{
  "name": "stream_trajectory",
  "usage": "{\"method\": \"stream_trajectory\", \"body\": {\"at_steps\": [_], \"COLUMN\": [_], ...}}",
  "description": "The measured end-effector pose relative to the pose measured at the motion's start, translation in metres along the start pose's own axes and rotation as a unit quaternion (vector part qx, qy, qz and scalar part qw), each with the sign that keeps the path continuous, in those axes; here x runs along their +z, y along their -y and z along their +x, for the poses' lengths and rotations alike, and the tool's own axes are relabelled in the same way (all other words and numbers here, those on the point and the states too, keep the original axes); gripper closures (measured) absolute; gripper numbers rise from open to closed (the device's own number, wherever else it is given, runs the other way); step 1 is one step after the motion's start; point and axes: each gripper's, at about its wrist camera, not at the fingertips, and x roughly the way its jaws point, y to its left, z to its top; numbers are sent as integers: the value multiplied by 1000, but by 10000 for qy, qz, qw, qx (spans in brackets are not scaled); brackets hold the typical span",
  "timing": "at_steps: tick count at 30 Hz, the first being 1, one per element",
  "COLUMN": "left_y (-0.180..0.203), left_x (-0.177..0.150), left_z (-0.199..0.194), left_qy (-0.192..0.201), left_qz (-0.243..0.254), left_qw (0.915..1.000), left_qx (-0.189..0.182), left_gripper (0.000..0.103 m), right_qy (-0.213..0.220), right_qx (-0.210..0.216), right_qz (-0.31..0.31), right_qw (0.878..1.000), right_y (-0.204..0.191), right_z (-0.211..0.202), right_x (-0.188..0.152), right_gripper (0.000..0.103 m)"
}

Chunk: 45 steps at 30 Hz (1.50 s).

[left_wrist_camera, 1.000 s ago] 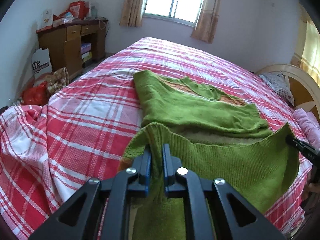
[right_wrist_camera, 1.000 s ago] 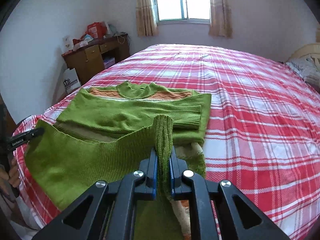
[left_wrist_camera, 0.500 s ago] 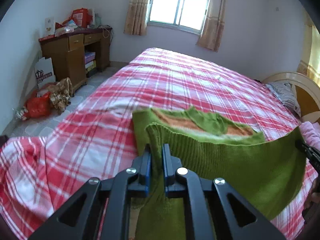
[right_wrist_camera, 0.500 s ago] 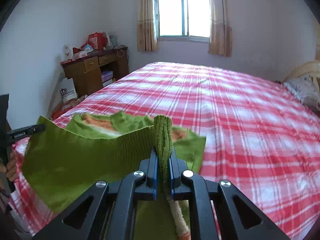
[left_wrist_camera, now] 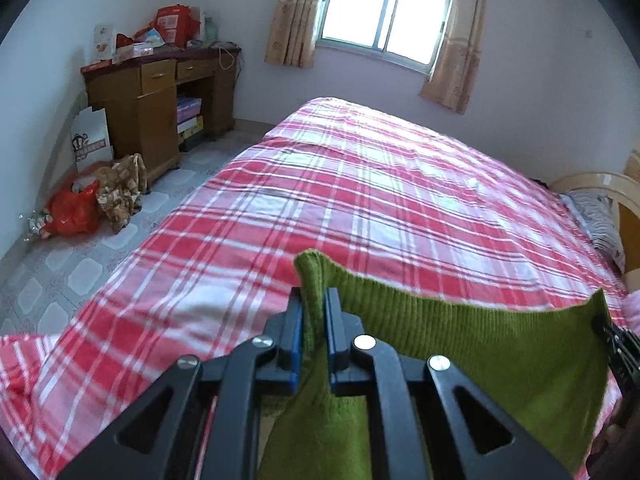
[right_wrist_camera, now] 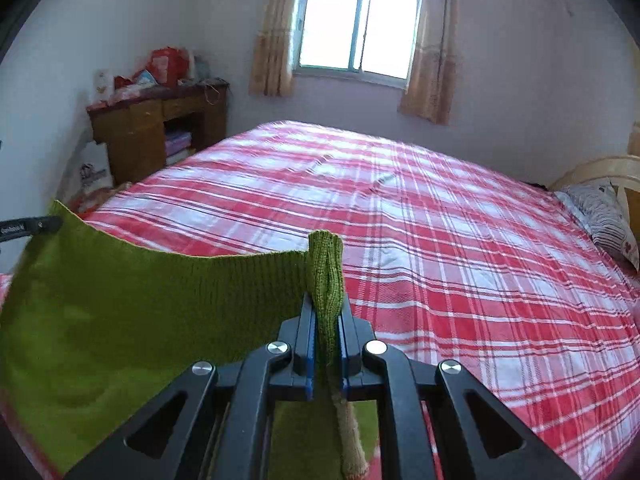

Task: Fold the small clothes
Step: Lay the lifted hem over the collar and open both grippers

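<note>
While the left gripper [left_wrist_camera: 314,312] is clamped on one corner of the green knitted sweater [left_wrist_camera: 480,344], the right gripper [right_wrist_camera: 326,320] is clamped on the opposite corner, so the ribbed hem hangs stretched between them above the near edge of the bed [left_wrist_camera: 360,184]. Each pair of blue-padded fingers [left_wrist_camera: 295,332] stands pressed together with a bunched fold of green knit poking up past the tips. In the left wrist view the cloth runs from the jaws off to the right, where the tip of the right gripper grips its far corner; in the right wrist view it runs off to the left, where a black fingertip of the left gripper bears small white lettering, too blurred to read. A strip of pale brown knit [right_wrist_camera: 352,436] dangles below the right gripper's jaws.

The bed is covered by a red-and-white plaid sheet, with a striped pillow [right_wrist_camera: 600,216] at the far right by a pale wooden headboard [right_wrist_camera: 596,170]. At the far left stands a brown wooden desk [left_wrist_camera: 160,100] piled with red packages; a white paper bag [left_wrist_camera: 91,140] leaning beside it carries a dark printed logo and a line of writing that cannot be made out. A curtained window [left_wrist_camera: 388,12] is set in the far wall.
</note>
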Motion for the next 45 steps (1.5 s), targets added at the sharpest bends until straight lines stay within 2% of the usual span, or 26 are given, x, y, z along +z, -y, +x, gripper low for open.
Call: {"method": "stream_trajectory", "body": {"at_steps": [2, 3, 6, 10, 13, 15, 18, 20, 21, 22, 23, 24, 25, 26, 30, 32, 34, 36, 39, 43, 45], "left_y": [4, 5, 6, -2, -7, -4, 5, 8, 11, 13, 18, 22, 26, 30, 53, 65, 76, 85, 95, 102, 98], "left_x": [0, -1, -5, -8, -6, -6, -3, 1, 3, 3, -1, -5, -13, -21, -65, -88, -101, -116, -131, -147, -152], "left_z": [27, 36, 62, 74, 83, 85, 84, 75, 62, 47, 27, 15, 0, -13, -56, -74, -83, -88, -88, -86, -79], "left_qy": [-128, -191, -432, -621, -769, -782, -828, -883, -824, -682, -531, -455, -367, -302, -223, -203, -173, -202, -267, -365, -503], "left_qz": [29, 32, 35, -134, -289, -215, 4, 109, 193, 307, 496, 636, 786, 885, 1205, 1293, 1379, 1372, 1413, 1605, 1564], "left_qw": [9998, 9996, 9980, 9957, 9936, 9925, 9905, 9907, 9920, 9935, 9938, 9931, 9921, 9916, 9887, 9879, 9869, 9874, 9867, 9815, 9811], "left_qx": [139, 218, 465, 675, 777, 915, 1096, 1027, 934, 856, 840, 877, 908, 893, 860, 828, 815, 764, 754, 975, 1018], "left_gripper": [93, 96, 97, 96, 94, 92, 92, 92, 92, 91, 82, 67, 60, 53, 53, 53, 52, 42, 42, 42, 42], "right_qy": [-137, -202, -578, -641, -916, -1297, -1331, -1201, -1018, -634, -254, -87, -29, -30, -302, -395, -423, -548, -868, -1279, -1189], "right_qx": [-155, -198, -280, -258, -473, -597, -969, -862, -825, -777, -639, -588, -534, -382, 459, 604, 671, 733, 891, 654, 671], "right_qz": [53, 88, 236, 300, 185, 52, -290, -230, -20, 259, 443, 476, 450, 435, 448, 355, 250, 284, 368, 253, 380], "right_qw": [9998, 9996, 9977, 9972, 9945, 9897, 9859, 9887, 9914, 9946, 9966, 9971, 9976, 9983, 9975, 9968, 9965, 9954, 9915, 9893, 9899], "right_y": [3, 5, 11, 16, 11, 7, -4, -2, 5, 11, 14, 13, 9, 4, -26, -39, -52, -59, -62, -55, -45], "right_z": [28, 36, 65, 72, 82, 98, 100, 89, 75, 48, 18, -3, -20, -34, -64, -74, -83, -83, -76, -70, -77], "right_x": [-5, -8, -27, -29, -33, -34, -33, -32, -31, -30, -30, -31, -34, -38, -58, -68, -80, -91, -111, -143, -152], "right_gripper": [95, 95, 95, 95, 95, 89, 79, 78, 78, 78, 77, 75, 73, 72, 72, 72, 72, 72, 71, 71, 67]}}
